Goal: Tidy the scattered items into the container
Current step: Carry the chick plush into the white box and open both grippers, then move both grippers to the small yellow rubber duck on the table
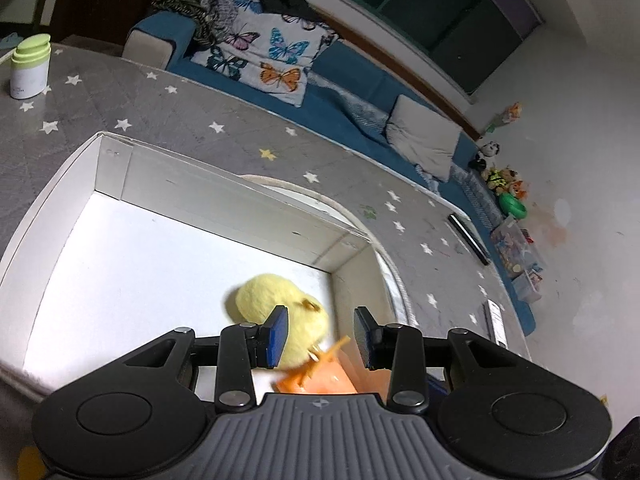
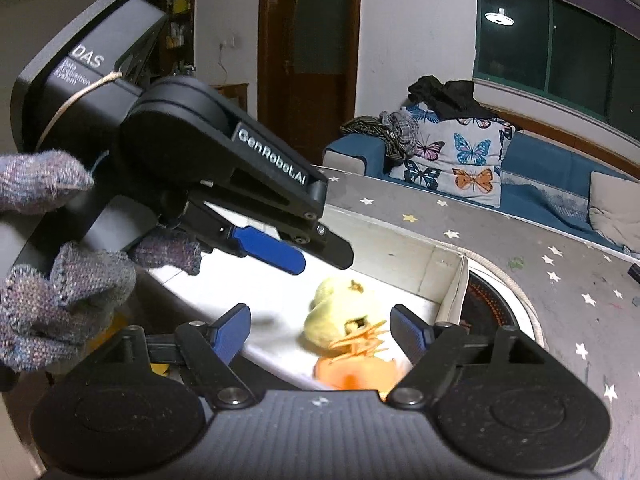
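A yellow plush duck [image 1: 280,312] with orange feet lies in the white cardboard box [image 1: 224,196], near its right corner. It also shows in the right wrist view [image 2: 336,312], blurred. My left gripper [image 1: 320,336] is open just above the duck, its blue pads apart on either side of it. The left gripper also shows from the side in the right wrist view [image 2: 276,252], over the box [image 2: 400,256]. My right gripper [image 2: 320,336] is open and empty, above the box's near edge with the duck beyond its pads.
A white bottle with a green cap [image 1: 30,66] stands on the grey star-patterned surface [image 1: 192,120] at the far left. A round disc with a rope rim [image 2: 496,300] lies under the box's right side. A remote [image 1: 468,238] and a blue sofa [image 1: 352,92] lie beyond.
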`<state>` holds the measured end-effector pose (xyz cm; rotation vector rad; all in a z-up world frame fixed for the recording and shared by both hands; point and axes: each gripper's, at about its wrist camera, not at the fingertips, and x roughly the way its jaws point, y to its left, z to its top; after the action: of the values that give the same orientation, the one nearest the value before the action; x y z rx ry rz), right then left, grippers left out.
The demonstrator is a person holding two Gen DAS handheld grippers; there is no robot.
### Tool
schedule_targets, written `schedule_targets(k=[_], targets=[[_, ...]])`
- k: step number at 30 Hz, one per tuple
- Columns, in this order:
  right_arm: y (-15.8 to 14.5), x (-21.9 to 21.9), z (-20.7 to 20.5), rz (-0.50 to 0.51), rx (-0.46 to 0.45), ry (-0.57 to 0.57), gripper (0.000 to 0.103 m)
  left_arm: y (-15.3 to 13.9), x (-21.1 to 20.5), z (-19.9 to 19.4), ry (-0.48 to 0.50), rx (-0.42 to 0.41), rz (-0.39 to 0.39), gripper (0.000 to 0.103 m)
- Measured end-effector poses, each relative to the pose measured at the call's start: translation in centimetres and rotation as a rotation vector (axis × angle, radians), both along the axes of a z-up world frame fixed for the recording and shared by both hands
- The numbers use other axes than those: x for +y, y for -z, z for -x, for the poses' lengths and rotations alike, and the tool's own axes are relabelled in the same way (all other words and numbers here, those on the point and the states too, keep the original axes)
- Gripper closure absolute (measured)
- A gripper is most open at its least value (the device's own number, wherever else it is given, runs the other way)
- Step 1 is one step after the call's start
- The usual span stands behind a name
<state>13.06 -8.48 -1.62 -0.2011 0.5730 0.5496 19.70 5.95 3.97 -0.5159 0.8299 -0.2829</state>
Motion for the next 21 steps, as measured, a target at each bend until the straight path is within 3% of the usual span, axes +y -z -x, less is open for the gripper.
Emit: schedule_targets(k=[9,21], targets=[[0.1,-0.8,4.4,-0.021,-0.007,-0.025,0.023,-0.8,-0.3,4.5,0.025,-0.032,-0.019,0.065],[1.6,-0.2,7.9,-0.023,0.034,-0.11,0.023,0.0,2.5,11.7,-0.056,-0.036,-0.096,0.065]])
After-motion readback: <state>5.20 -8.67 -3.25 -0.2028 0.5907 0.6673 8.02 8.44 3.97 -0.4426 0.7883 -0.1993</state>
